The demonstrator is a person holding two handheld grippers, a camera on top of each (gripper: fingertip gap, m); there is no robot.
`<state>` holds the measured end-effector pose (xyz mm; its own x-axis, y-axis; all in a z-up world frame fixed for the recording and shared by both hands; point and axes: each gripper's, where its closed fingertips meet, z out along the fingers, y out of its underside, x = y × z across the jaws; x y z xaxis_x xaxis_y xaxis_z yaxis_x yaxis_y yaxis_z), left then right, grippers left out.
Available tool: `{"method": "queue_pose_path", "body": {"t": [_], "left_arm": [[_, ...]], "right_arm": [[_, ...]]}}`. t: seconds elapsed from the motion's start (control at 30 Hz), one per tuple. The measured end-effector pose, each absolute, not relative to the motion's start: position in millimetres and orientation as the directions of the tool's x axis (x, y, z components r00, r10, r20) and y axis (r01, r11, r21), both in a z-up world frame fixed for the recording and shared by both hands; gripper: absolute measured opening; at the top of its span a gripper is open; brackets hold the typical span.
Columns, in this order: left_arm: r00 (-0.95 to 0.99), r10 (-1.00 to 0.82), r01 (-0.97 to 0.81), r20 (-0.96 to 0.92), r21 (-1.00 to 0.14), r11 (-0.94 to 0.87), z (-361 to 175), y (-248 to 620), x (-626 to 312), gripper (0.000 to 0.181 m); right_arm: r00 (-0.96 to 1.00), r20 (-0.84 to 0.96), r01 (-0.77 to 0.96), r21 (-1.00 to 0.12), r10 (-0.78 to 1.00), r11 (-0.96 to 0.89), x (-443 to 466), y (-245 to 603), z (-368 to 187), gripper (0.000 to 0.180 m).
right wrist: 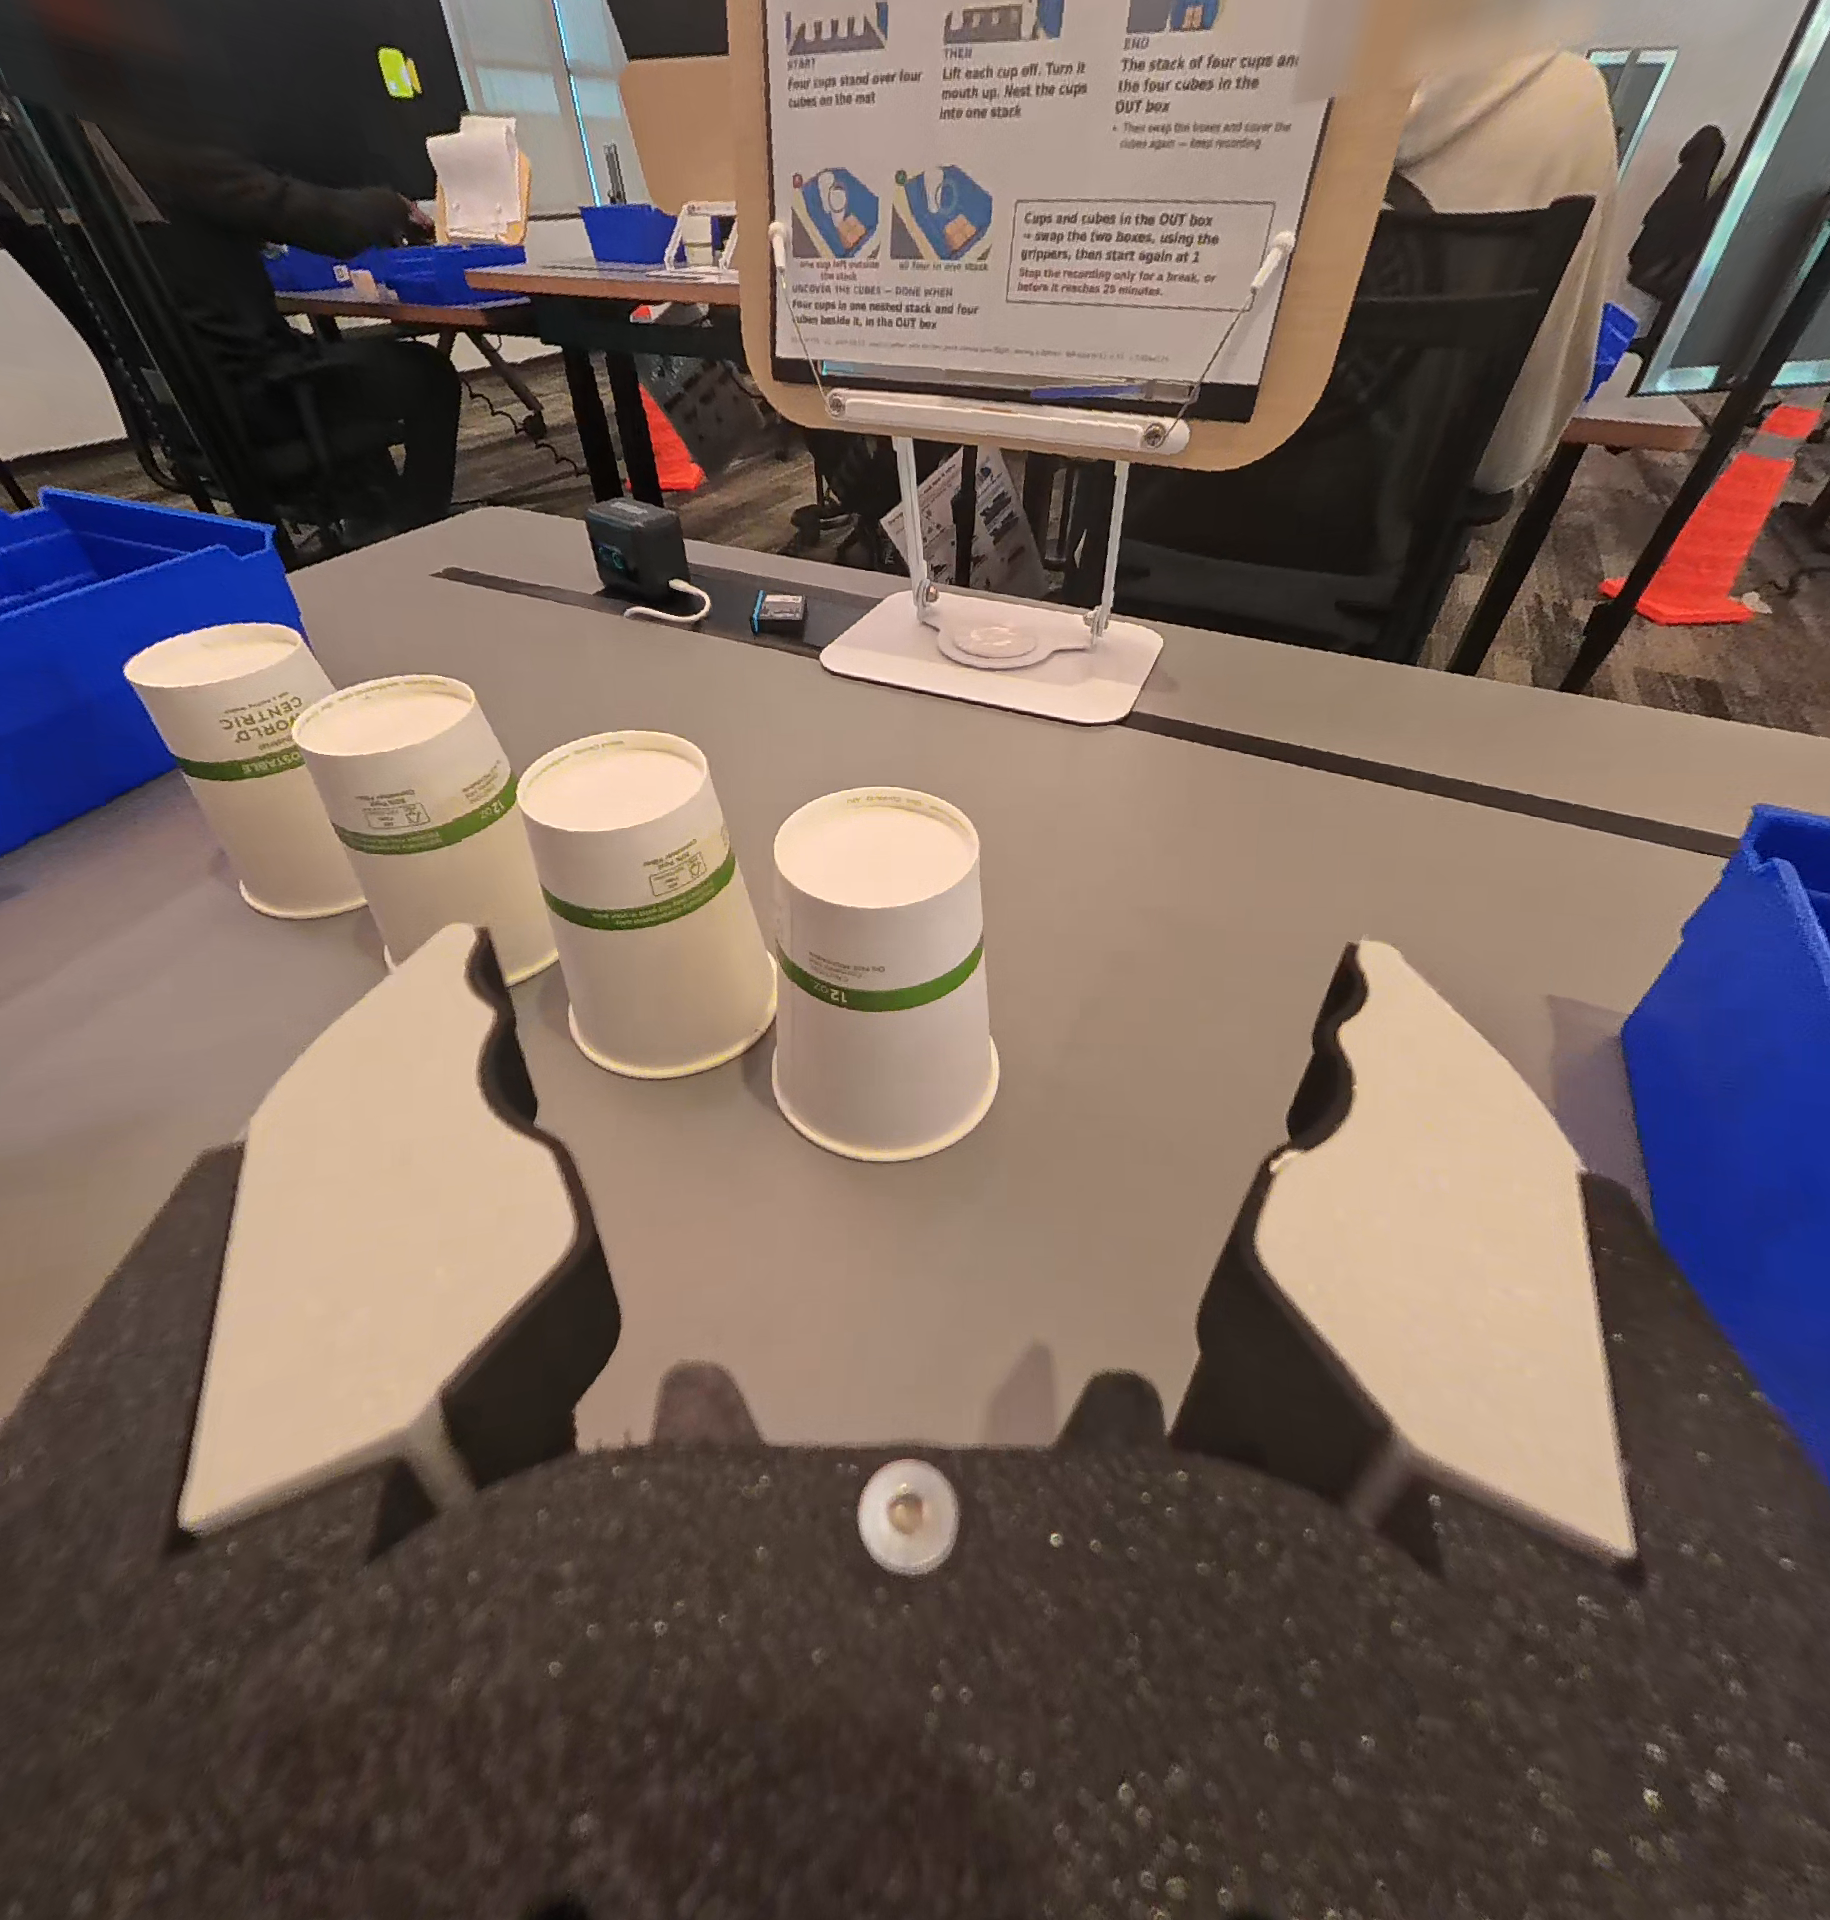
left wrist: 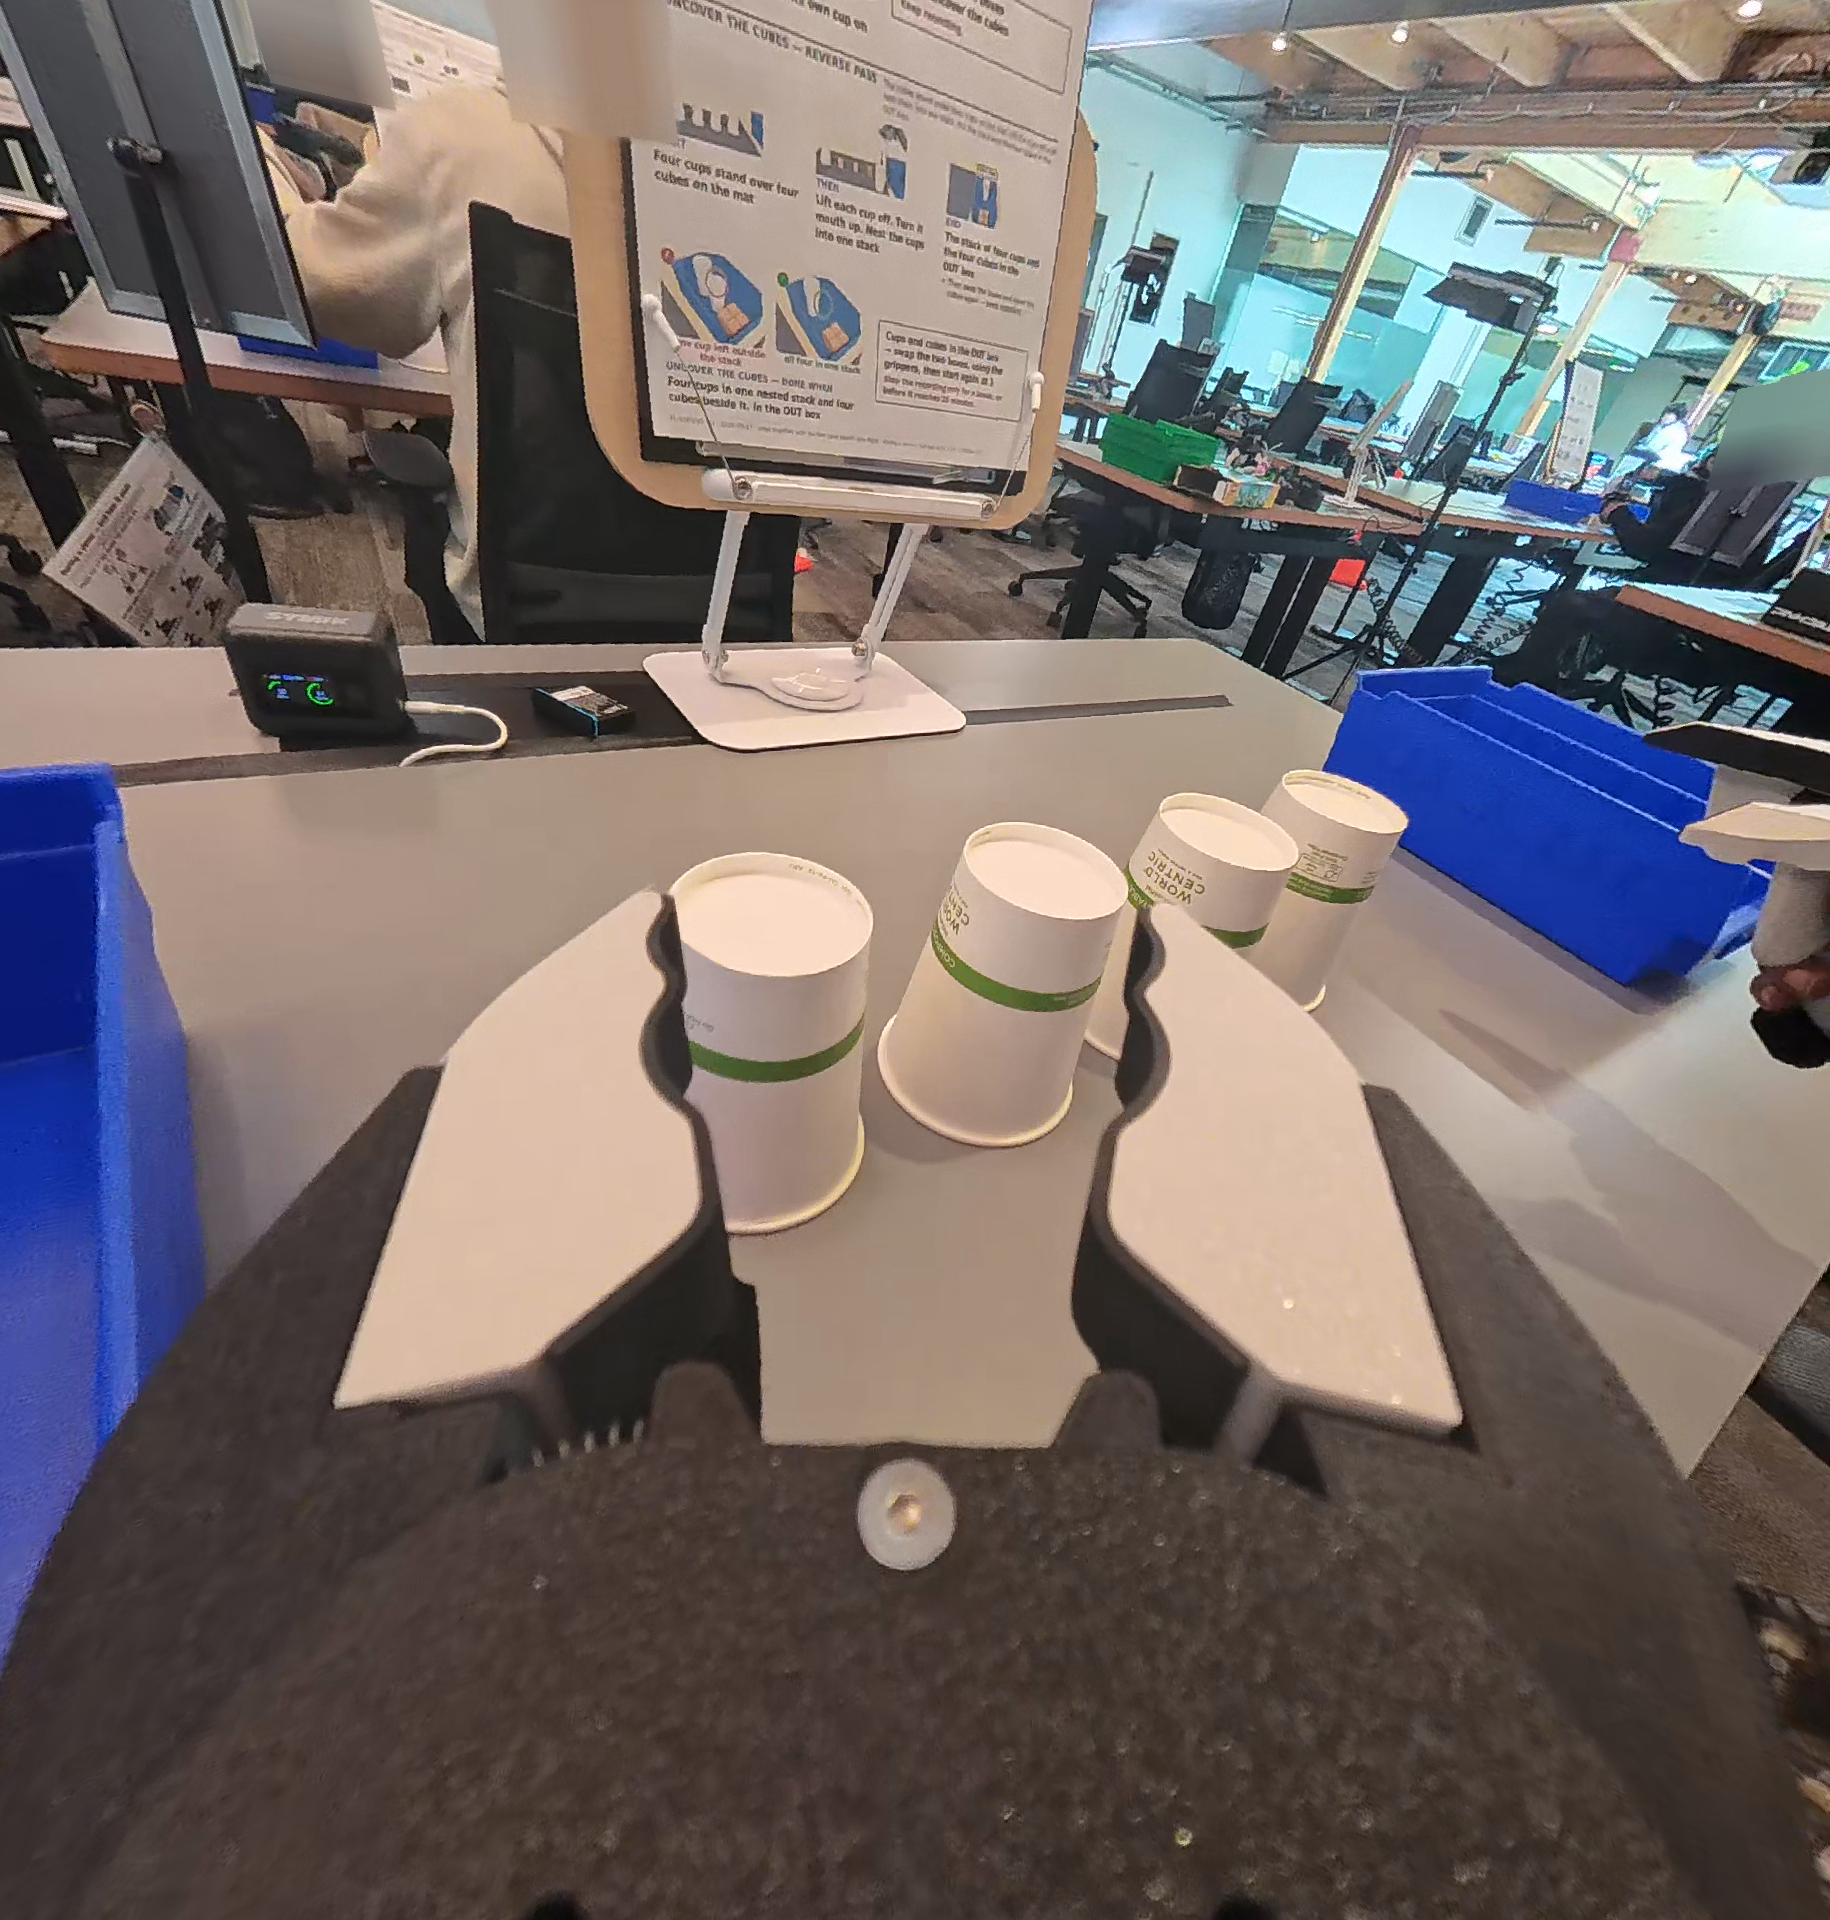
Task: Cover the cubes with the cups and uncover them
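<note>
Several white paper cups with green bands stand upside down in a row on the grey table (left wrist: 371,935). No cube shows; what is under the cups is hidden. My left gripper (left wrist: 903,940) is open. The nearest cup (left wrist: 776,1039) stands just inside its left finger and is partly hidden by it. The second cup (left wrist: 1004,997) stands between the fingertips, farther off. My right gripper (right wrist: 913,951) is open wide and empty. The row's end cup (right wrist: 885,997) stands just beyond its fingertips. The right gripper (left wrist: 1784,831) also shows in a hand at the left wrist view's right edge.
A blue bin (left wrist: 38,1039) stands at the table's left end and another (left wrist: 1534,831) at the right end; both also show in the right wrist view (right wrist: 59,644) (right wrist: 1773,1039). An instruction board on a white stand (left wrist: 807,696) and a small black device (left wrist: 308,675) stand along the far edge.
</note>
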<state>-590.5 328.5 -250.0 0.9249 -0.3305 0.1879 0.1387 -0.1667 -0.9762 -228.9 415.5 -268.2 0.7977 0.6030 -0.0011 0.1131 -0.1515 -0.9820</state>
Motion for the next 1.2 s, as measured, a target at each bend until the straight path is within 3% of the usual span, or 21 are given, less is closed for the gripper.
{"method": "queue_pose_path", "body": {"t": [1.2], "left_arm": [[0.900,-0.412,0.059,0.140,-0.977,-0.203,-262,330,-572,0.077]], "right_arm": [[0.699,-0.005,0.167,-0.971,0.715,-0.170,-249,412,-287,0.136]]}}
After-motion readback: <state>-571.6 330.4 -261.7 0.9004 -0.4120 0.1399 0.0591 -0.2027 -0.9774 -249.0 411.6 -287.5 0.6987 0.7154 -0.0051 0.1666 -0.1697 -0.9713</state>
